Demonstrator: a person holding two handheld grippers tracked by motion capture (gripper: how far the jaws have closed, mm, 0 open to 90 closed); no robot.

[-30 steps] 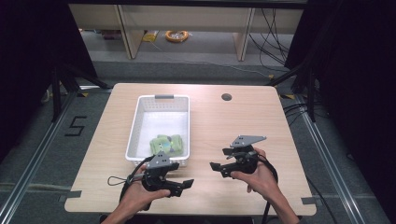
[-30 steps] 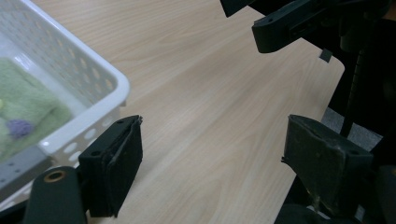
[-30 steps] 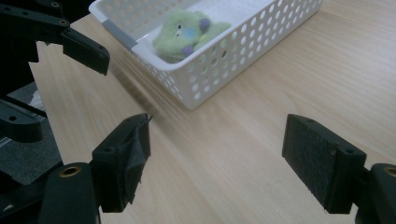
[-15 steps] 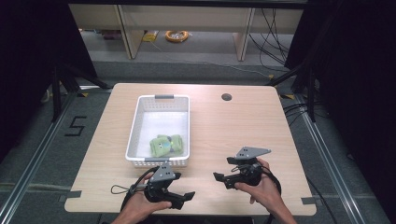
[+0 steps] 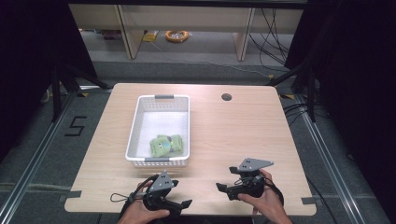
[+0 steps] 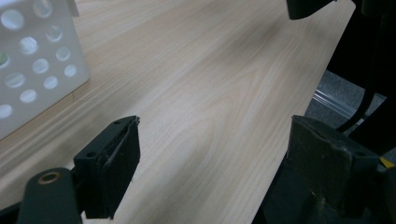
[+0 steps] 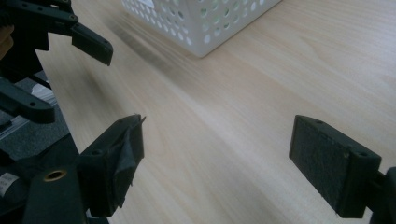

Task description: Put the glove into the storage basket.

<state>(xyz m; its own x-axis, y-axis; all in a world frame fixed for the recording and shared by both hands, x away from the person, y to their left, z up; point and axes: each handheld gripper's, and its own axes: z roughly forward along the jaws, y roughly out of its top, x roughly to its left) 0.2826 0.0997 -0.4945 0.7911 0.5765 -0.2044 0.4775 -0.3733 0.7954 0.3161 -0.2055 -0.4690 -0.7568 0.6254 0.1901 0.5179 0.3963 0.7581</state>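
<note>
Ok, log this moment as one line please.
left gripper: open, empty, near table edge | right gripper: open, empty | white perforated plastic basket: holds green soft toy | light wooden table

A light wooden table [image 5: 233, 135] with rounded corners stands on a grey floor [image 5: 42, 158]. A small dark round hole [image 5: 227, 97] sits toward one o'clock from the table's centre. A white perforated basket [image 5: 135, 126] rests directly on the top, at about ten o'clock from centre, its long sides running toward twelve. Strips of what may be grey tape [image 5: 309, 201] mark the near corners.
</note>
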